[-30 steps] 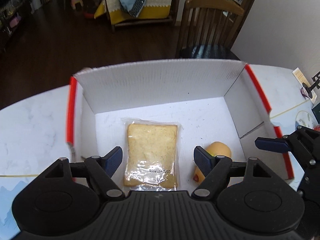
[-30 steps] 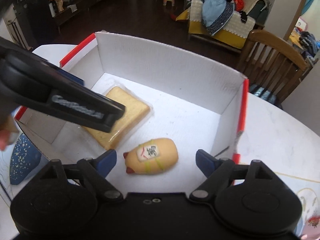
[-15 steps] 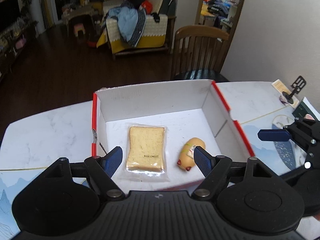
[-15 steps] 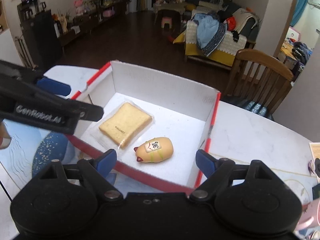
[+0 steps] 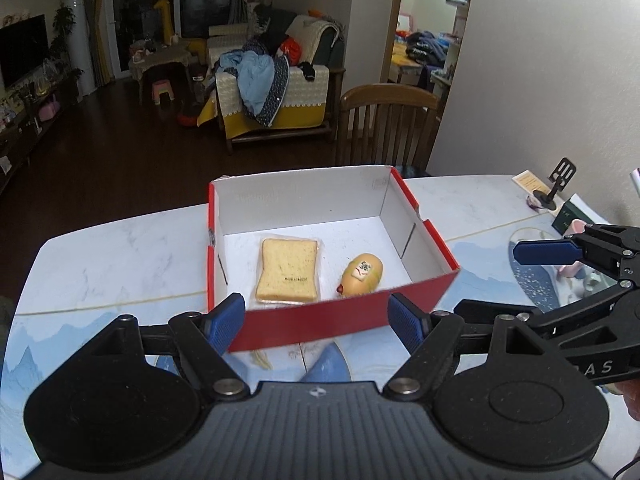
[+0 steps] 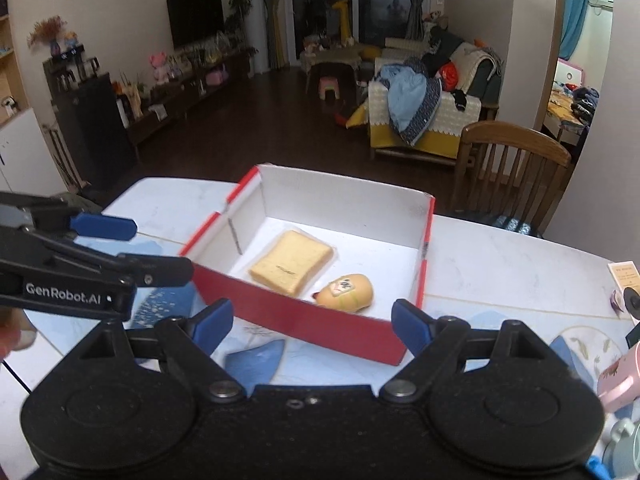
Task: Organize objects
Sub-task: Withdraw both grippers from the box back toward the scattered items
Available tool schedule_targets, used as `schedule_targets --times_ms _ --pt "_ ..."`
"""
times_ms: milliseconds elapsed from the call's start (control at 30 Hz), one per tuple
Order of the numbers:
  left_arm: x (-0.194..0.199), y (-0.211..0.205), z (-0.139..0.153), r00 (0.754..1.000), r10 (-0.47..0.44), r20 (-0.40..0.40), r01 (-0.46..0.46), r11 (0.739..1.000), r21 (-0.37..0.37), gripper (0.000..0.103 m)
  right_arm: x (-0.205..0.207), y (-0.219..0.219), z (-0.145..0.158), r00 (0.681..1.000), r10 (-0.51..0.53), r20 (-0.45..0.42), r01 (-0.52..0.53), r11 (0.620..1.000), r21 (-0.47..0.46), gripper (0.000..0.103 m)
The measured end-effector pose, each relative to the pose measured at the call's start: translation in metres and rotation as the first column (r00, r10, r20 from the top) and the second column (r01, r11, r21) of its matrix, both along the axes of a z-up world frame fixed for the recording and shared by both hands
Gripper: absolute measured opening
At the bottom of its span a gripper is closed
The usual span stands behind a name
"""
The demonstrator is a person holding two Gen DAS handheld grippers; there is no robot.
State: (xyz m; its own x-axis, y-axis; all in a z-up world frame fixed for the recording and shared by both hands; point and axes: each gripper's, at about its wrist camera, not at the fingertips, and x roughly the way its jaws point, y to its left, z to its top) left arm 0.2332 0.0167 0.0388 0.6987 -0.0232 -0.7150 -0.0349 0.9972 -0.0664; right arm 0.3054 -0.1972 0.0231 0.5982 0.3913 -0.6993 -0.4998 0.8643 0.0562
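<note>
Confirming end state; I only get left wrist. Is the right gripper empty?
Observer: Yes. In the right wrist view the right gripper has both blue pads apart with nothing between them, short of the red box.
Operator: How does my gripper look from that side?
Observer: The left gripper shows side-on at the left, fingers apart, with GenRobot.AI printed on its body.
Operator: Is the hand holding it visible?
Observer: Only a fingertip at the left edge, below the gripper body.
</note>
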Motion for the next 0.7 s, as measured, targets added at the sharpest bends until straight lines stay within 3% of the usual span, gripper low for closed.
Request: schedule_targets --times_ms 233,500,700 --pt "-0.051 -0.012 0.002 0.998 -0.039 0.044 0.037 0.998 0.056 0.082 -0.038 -0.005 0.007 0.999 -0.017 0.027 0.016 0.999 0.048 0.091" --pt "-0.094 -0.012 -0.008 0.997 -0.048 0.062 0.047 0.999 0.026 0.085 -0.080 -0.011 0.000 0.999 -0.034 0.041 0.032 0.998 0.056 0.098" --pt "-0.120 -0.015 -0.025 0.994 -0.087 0.067 0.085 0.996 0.035 0.096 -0.109 -0.017 -0.018 0.997 -0.068 0.032 0.067 0.997 0.032 0.102"
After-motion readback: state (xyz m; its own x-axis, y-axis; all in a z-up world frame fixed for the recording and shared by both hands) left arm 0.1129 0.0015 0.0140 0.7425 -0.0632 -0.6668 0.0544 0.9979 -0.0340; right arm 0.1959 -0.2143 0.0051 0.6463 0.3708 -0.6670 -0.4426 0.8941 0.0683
